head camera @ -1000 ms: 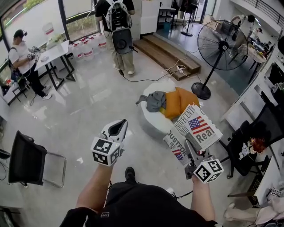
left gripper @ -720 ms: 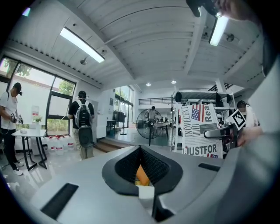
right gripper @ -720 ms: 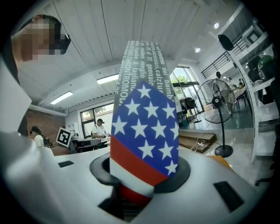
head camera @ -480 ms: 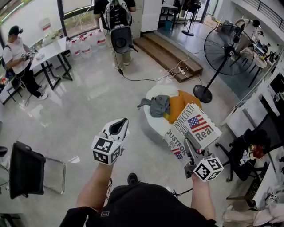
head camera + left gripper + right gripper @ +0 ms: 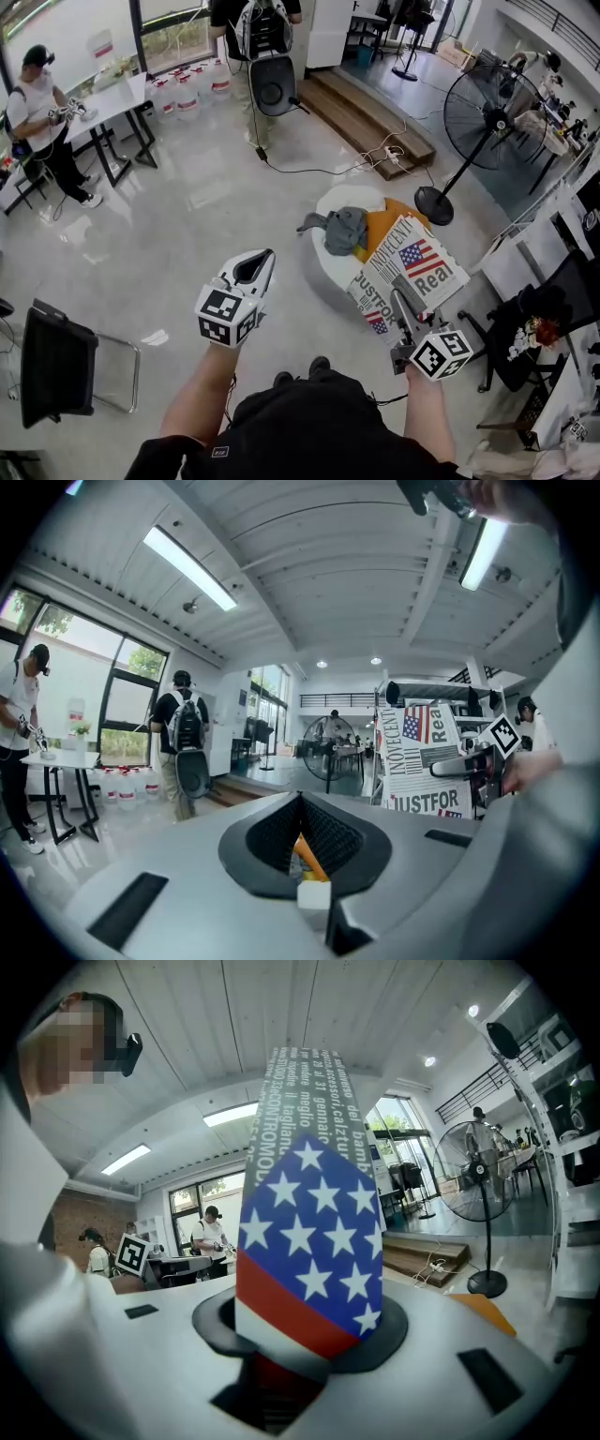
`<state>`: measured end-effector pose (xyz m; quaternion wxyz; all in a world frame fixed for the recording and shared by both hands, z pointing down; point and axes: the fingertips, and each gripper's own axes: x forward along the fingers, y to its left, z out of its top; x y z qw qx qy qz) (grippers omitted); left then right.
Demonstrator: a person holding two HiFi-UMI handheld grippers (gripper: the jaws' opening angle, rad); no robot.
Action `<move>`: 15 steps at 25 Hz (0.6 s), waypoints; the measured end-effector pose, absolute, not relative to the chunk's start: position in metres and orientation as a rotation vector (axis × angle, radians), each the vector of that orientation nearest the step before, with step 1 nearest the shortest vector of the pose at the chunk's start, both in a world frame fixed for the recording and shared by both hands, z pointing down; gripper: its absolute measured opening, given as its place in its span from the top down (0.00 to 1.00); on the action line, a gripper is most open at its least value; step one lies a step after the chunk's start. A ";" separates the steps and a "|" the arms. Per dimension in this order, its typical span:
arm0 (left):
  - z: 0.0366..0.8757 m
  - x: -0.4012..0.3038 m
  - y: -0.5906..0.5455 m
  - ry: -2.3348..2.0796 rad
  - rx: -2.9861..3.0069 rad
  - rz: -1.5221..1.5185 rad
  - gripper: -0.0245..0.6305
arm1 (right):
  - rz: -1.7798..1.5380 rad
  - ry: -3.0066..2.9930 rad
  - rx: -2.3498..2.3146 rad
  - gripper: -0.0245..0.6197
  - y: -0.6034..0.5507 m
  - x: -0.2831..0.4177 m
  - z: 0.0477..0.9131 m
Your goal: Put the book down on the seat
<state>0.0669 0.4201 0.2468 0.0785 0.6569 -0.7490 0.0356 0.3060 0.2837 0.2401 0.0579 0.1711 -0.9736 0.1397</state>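
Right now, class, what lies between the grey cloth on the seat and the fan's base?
An orange cushion, on the seat beside the grey cloth; the head view shows it.

Newsprint-covered book (image 5: 408, 272) (stars-and-stripes patch on its front), aloft and tilted, near the low round white seat (image 5: 323, 262).

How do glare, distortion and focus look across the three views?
Head view: sharp, with window glare on the glossy floor. Left gripper view: strong fisheye bowing the ceiling, corners black. Right gripper view: same fisheye; the book fills the centre, its near end blurred.
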 end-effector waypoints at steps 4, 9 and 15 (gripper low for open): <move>0.252 0.053 0.411 -2.234 1.950 0.118 0.96 | 0.445 -2.941 0.531 0.69 0.267 0.292 0.246; 0.269 0.039 0.387 -2.233 1.925 0.167 0.96 | 0.497 -2.940 0.534 0.69 0.230 0.278 0.271; 0.285 0.007 0.340 -2.210 1.888 0.206 0.96 | 0.557 -2.917 0.523 0.69 0.177 0.242 0.291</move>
